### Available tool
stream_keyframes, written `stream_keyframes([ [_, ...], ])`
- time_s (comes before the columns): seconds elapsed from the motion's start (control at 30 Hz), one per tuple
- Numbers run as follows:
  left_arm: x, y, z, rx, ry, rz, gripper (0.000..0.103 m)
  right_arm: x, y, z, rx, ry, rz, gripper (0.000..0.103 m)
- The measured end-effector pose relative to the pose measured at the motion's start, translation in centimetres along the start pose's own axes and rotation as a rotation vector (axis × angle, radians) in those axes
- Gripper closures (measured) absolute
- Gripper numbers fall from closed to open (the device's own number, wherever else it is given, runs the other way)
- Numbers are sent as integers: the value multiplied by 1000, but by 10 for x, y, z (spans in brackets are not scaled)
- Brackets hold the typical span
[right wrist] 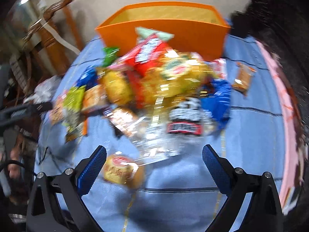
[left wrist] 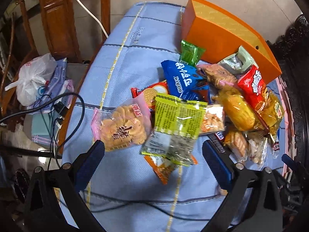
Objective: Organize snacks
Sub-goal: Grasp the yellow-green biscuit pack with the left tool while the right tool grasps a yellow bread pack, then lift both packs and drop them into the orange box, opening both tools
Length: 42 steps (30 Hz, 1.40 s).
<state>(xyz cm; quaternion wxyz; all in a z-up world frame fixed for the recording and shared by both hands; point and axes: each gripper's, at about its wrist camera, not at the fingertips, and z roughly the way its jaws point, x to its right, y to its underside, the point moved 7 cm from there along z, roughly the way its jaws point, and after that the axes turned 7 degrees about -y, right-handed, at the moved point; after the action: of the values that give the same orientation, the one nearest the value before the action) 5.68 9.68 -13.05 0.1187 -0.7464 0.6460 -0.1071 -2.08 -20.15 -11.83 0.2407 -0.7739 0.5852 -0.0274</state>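
So the snack pile [left wrist: 202, 100] lay on the blue cloth [left wrist: 125, 61], w/ the orange box [left wrist: 222, 36] standing just behind it, open side up and apparently empty.

Left gripper [left wrist: 153, 152] had its jaws spread wide and held nothing. Right between them, a bit forward, lay the yellow-green packet [left wrist: 173, 127]. Its long axis ran slightly diagonal, top tilted away to the right, so the jaws would cross its short side. The pink cookie bag [left wrist: 123, 127] touched the left finger tip.

Right gripper [right wrist: 154, 154] was also spread, nothing pinched; its view was blurred by motion. A round cookie pack [right wrist: 120, 169] lay just beside its left finger, apart from the pile.

I judged the left hand nearer to a clean pick, i.e. the yellow-green packet, then carry it over the pile to the box.
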Motion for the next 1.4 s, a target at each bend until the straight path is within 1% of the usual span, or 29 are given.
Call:
stream_keyframes([
  [0.07, -3, -2, 7, -12, -20, 4, 4, -7, 1, 3, -10, 2, -43, 4],
  [0.13, -4, -3, 12, -29, -13, -4, 4, -7, -3, 0, 9, 25, -54, 4],
  [0.2, 2, -5, 15, -41, 11, -7, 4, 4, -13, -6, 59, 57, -23, 4],
  [0.27, 9, -6, 16, -44, 25, 3, 4, 17, -24, -9, 89, 83, 10, 4],
  [0.3, 13, -6, 17, -46, 28, 9, 4, 21, -29, -7, 92, 82, 19, 4],
  [0.37, 22, -7, 18, -48, 41, 24, 4, 32, -45, -2, 99, 108, 46, 4],
  [0.4, 25, -7, 18, -49, 44, 28, 4, 37, -55, 0, 107, 114, 79, 4],
  [0.47, 31, -7, 17, -49, 57, 35, 4, 47, -71, 5, 119, 96, 148, 4],
  [0.53, 32, -5, 18, -57, 61, 41, 4, 53, -84, 16, 106, 84, 206, 22],
  [0.57, 32, -4, 19, -61, 58, 43, 4, 54, -88, 24, 85, 78, 230, 36],
  [0.6, 31, -3, 20, -64, 56, 42, 4, 57, -90, 33, 61, 77, 252, 40],
  [0.67, 28, -2, 23, -75, 59, 28, 4, 58, -95, 51, 31, 60, 268, 43],
  [0.7, 26, -1, 24, -79, 58, 23, 4, 57, -97, 53, 34, 69, 252, 48],
  [0.73, 24, -1, 25, -82, 56, 15, 4, 55, -100, 53, 37, 68, 228, 51],
  [0.77, 22, -1, 24, -80, 58, 6, 4, 53, -101, 52, 41, 53, 212, 55],
  [0.83, 19, -3, 22, -71, 65, -4, 4, 46, -100, 48, 46, -10, 166, 57],
  [0.9, 18, -5, 21, -65, 72, -8, 4, 44, -94, 39, 51, -69, 158, 58],
  [1.07, 25, -11, 21, -49, 74, 17, 4, 46, -73, 7, 71, -159, 160, 58],
  [1.23, 43, -21, 28, -19, 46, 97, 4, 54, -46, -6, 50, -179, 178, 57],
  [1.27, 48, -21, 32, -21, 33, 123, 4, 55, -42, -7, 46, -185, 183, 57],
  [1.3, 54, -20, 40, -39, 3, 155, 4, 55, -39, -8, 45, -189, 187, 57],
  [1.33, 57, -16, 45, -59, -9, 166, 5, 51, -38, -10, 46, -193, 189, 57],
  [1.37, 59, -13, 49, -74, -2, 163, 6, 49, -38, -11, 47, -198, 187, 57],
  [1.4, 60, -11, 52, -82, 10, 158, 14, 48, -38, -13, 52, -201, 183, 57],
])
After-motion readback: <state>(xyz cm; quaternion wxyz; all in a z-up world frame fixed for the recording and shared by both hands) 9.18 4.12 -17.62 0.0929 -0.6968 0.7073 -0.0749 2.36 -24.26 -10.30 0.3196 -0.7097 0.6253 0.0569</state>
